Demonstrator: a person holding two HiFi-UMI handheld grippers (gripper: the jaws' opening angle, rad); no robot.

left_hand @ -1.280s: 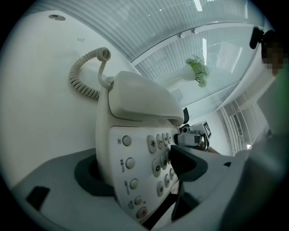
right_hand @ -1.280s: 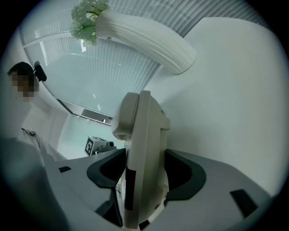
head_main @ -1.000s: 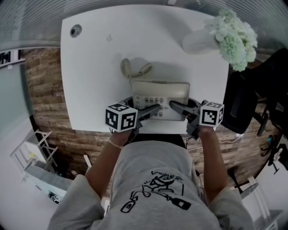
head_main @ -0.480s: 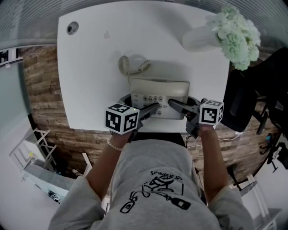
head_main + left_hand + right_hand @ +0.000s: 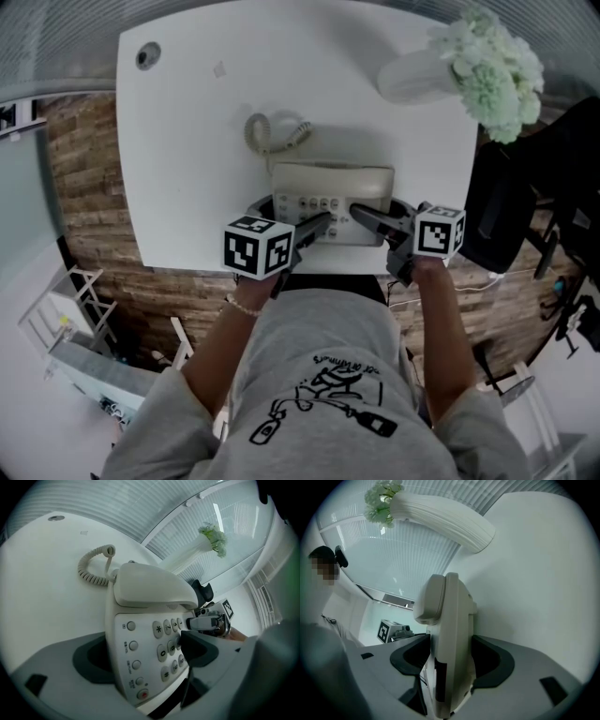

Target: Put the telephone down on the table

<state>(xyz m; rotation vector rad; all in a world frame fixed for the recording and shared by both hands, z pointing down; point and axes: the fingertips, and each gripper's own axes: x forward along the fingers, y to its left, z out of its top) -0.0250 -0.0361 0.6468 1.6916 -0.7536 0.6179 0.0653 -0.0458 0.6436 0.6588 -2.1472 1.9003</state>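
The cream telephone [image 5: 333,187], handset on its cradle, lies on the white table [image 5: 187,141] near the front edge. Its coiled cord [image 5: 272,136] curls behind it. My left gripper [image 5: 319,225] reaches in from the front left. In the left gripper view the telephone [image 5: 154,588] sits between the jaws of this gripper [image 5: 143,656], one pad over the keypad. Those jaws have just been opening and stand wide. My right gripper [image 5: 361,216] comes from the front right. In the right gripper view both pads of that gripper [image 5: 450,658] lie against the telephone's [image 5: 450,620] side.
A white vase [image 5: 412,80] lies tipped at the table's far right, with pale green flowers [image 5: 492,70] at its mouth. A cable hole [image 5: 142,56] sits in the far left corner. A black chair [image 5: 525,216] stands right of the table. The front edge runs just under the telephone.
The left gripper has tilted a little and its marker cube has shifted slightly. The telephone and the right gripper keep their places.
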